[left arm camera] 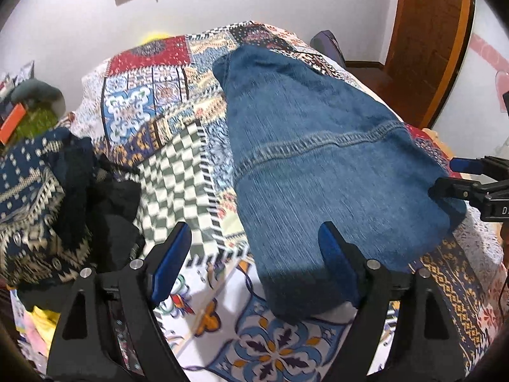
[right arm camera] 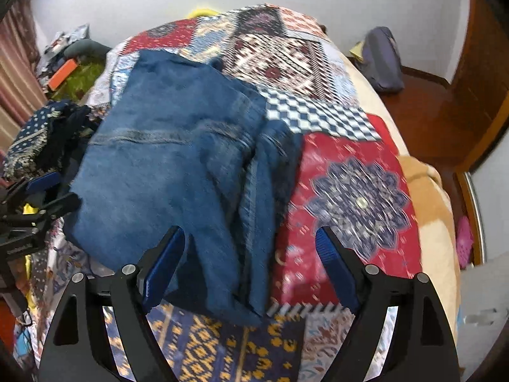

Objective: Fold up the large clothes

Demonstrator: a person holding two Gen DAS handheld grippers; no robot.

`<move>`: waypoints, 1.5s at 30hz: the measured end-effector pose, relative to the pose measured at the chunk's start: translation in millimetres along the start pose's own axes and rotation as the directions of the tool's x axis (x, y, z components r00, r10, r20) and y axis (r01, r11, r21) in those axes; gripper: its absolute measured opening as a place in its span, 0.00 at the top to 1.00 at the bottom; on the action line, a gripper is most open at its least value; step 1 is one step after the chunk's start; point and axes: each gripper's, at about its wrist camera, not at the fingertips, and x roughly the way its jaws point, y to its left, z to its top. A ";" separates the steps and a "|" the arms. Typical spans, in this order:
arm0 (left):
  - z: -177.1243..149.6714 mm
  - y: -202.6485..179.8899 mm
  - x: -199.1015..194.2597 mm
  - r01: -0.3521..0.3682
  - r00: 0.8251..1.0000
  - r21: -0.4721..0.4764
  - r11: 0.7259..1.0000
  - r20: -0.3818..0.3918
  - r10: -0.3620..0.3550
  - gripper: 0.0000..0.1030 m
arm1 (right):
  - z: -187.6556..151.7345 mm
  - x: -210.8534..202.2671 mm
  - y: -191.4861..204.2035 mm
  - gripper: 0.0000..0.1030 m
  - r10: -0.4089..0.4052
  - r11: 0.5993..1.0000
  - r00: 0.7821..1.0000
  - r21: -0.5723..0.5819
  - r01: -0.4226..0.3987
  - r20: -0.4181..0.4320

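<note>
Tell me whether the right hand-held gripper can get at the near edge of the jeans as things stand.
Probably yes. The right hand-held gripper has its jaws wide open, with the near edge of the jeans already lying between its fingers on the patchwork bedspread. Nothing covers that edge, and the left hand-held gripper stays off to the far side.

place: home bedroom | bed under a patchwork quilt (right arm camera: 343, 172) fills the room | heap of patterned clothes (left arm camera: 35, 197) at its edge | wooden door (left arm camera: 426, 44) and dark wood floor (right arm camera: 423, 121) | plain white walls (left arm camera: 63, 25) | curtain (right arm camera: 16, 73) at one side
</note>
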 end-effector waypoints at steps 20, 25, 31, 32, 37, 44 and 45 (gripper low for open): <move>40.5 47.3 107.9 0.411 0.842 -0.368 0.834 -0.198 -0.503 0.06 | 29.5 98.3 -53.4 0.05 0.411 0.887 0.901 0.287 -0.361 -0.137; 50.0 40.0 122.5 0.432 0.825 -0.374 0.821 -0.204 -0.527 0.06 | 39.0 109.4 -52.8 0.04 0.455 0.862 0.880 0.316 -0.396 -0.137; 59.2 41.6 129.9 0.482 0.795 -0.405 0.777 -0.171 -0.583 0.14 | 42.7 108.9 -43.0 0.09 0.466 0.860 0.872 0.309 -0.407 -0.148; 59.8 43.0 131.1 0.493 0.788 -0.405 0.770 -0.168 -0.593 0.17 | 44.4 107.9 -43.9 0.12 0.468 0.860 0.871 0.305 -0.410 -0.150; 63.0 40.1 118.7 0.472 0.816 -0.366 0.802 -0.162 -0.555 0.32 | 46.2 97.5 -36.8 0.39 0.461 0.864 0.877 0.295 -0.408 -0.137; 81.1 30.1 66.5 0.468 0.843 -0.279 0.839 -0.143 -0.518 0.53 | 57.5 68.3 -11.4 0.60 0.391 0.906 0.914 0.221 -0.362 -0.108; 84.3 29.6 60.1 0.469 0.845 -0.274 0.840 -0.138 -0.517 0.54 | 58.4 60.7 -7.9 0.61 0.388 0.909 0.916 0.210 -0.361 -0.101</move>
